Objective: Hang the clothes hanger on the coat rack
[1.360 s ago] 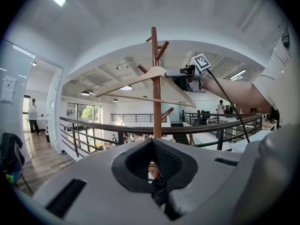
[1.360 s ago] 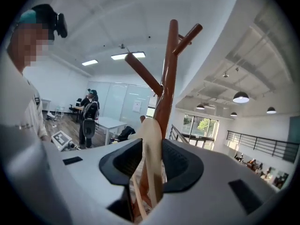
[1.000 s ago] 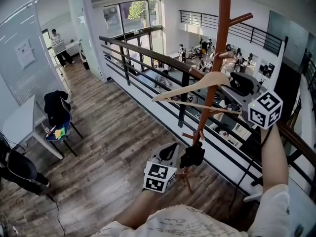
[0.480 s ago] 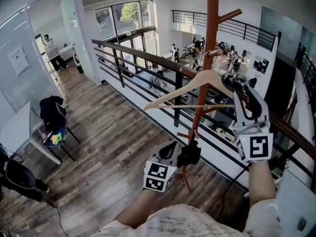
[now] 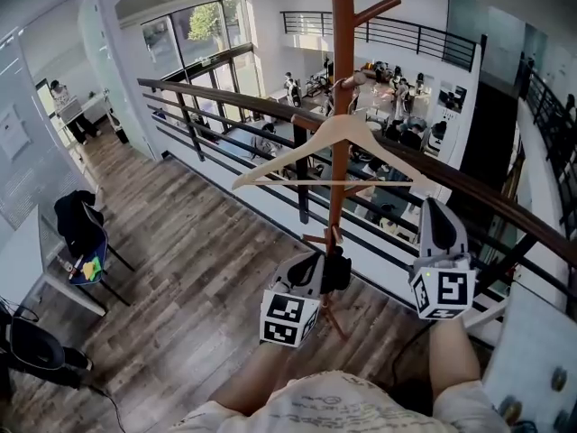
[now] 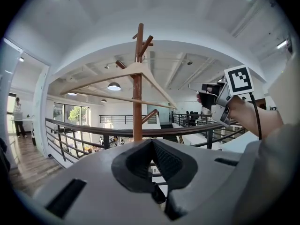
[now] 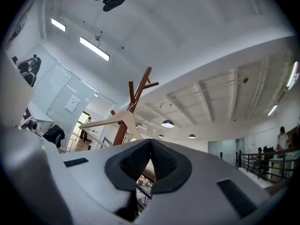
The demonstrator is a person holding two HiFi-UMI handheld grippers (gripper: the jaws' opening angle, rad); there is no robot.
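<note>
The hanger (image 5: pixel 338 138) hung on the rack (image 5: pixel 342 52), clear of both claws. The right gripper (image 5: pixel 433 213), below it, had just closed its jaws on nothing. The left gripper (image 5: pixel 335 264) sat closed and empty beside the rack.

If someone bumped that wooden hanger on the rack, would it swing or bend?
The hanger looks like rigid wood, so it should keep its shape rather than bend. It hangs freely from the coat rack, so a nudge would probably set it swinging. Its frame is thin, so it is likely light.
</note>
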